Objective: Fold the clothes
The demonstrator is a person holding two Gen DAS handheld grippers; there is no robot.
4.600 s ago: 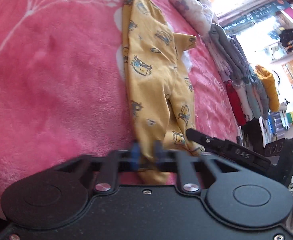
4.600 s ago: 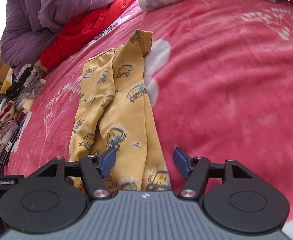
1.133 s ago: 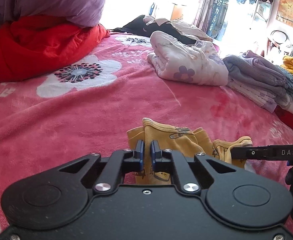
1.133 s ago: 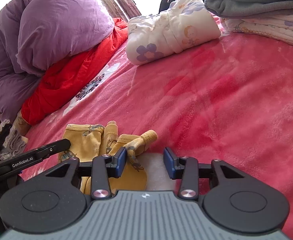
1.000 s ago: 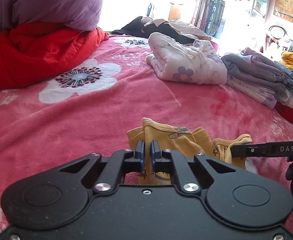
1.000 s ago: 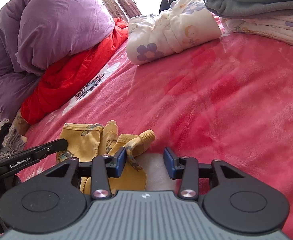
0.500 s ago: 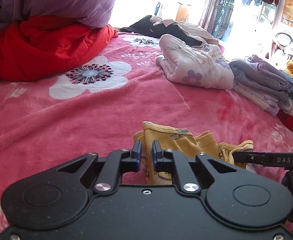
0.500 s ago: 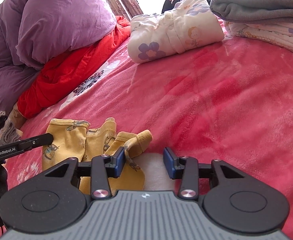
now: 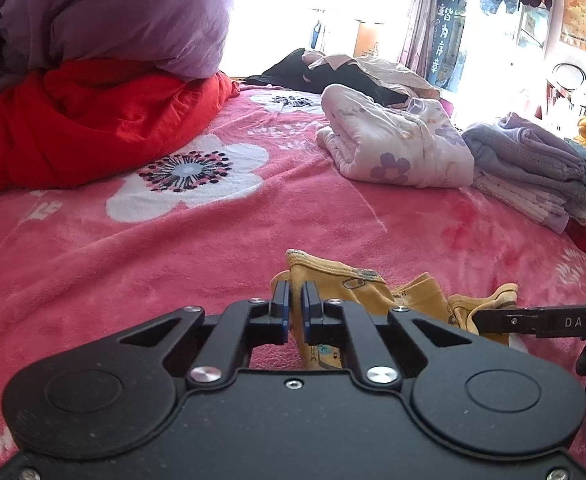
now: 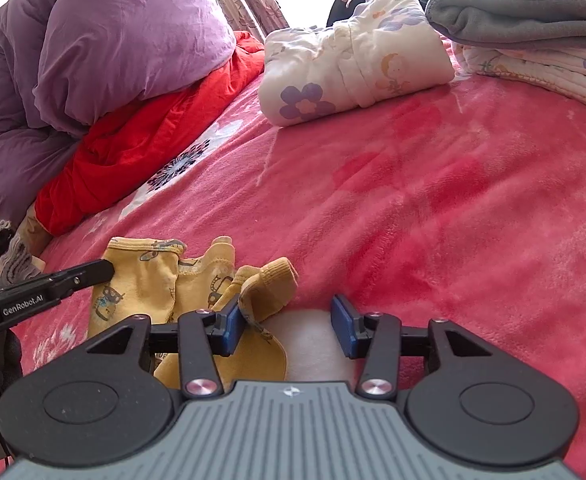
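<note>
If my left gripper [image 9: 294, 305] drags back, the folded yellow garment [image 10: 165, 280] on the pink blanket [image 10: 433, 208] comes undone. Its jaws are together, and I can't tell if any cloth sits between them. My right gripper [image 10: 287, 326] stands half apart, having just widened, left pad brushing the cuff, gripping nothing.

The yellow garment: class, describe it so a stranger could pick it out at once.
Start at the pink flowered blanket covering the bed. At its near edge, by the camera, lies the yellow garment, bunched. Unlike the folded pale stacks behind, it is mustard with small cartoon prints.
</note>
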